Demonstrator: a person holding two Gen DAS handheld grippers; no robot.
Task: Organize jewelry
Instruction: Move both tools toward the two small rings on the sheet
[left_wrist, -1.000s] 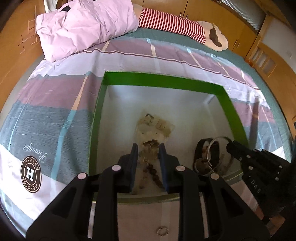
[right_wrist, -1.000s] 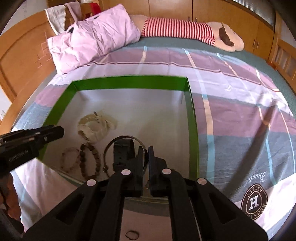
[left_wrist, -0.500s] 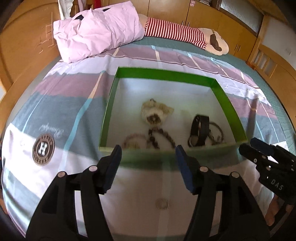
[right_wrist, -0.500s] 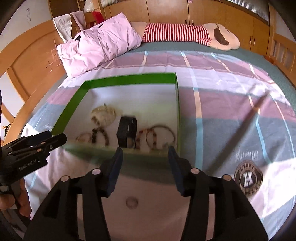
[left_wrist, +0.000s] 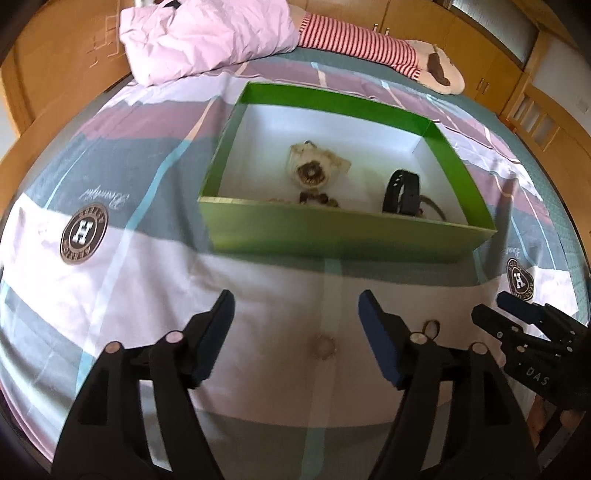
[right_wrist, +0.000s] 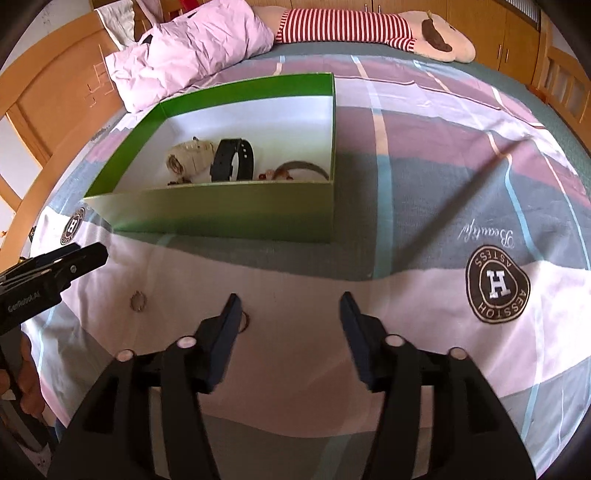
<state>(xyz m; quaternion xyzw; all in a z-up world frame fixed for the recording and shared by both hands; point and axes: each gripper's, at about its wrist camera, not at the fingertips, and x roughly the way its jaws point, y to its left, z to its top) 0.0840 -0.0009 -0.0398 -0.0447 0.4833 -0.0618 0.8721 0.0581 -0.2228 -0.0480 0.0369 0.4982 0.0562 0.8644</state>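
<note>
Most of the jewelry looks sorted already. The green box (left_wrist: 343, 236) sits in the middle of the bed (right_wrist: 443, 177), and inside it, bunched along the near wall, there's a cream-coloured bracelet (left_wrist: 314, 168), a black band (left_wrist: 400, 192) standing on edge, some dark beads (left_wrist: 317, 198) peeking over the wall, and a thin brown bangle (right_wrist: 304, 168) over by the box's right-hand corner. There's something reddish next to the bangle, but I can't make out what it is.

What's left, as far as I can see: two small rings on the white strip of bedsheet, between the box and the near edge of the bed. One is a beaded-looking ring (left_wrist: 324, 345), the other a plain little ring (left_wrist: 431, 328) just beside it. Neither is in the box yet.

Both claws are empty and spread wide. The left gripper (left_wrist: 295, 314) hovers with the beaded ring roughly between its fingers, so my guess is that one's the next pick. The right gripper (right_wrist: 290, 314) hovers nearby with the plain ring (right_wrist: 244, 320) right up against its left finger.

So I'd call it nearly done: two rings to go, each tiny and flat on soft fabric, which could be a fiddly pinch.
</note>
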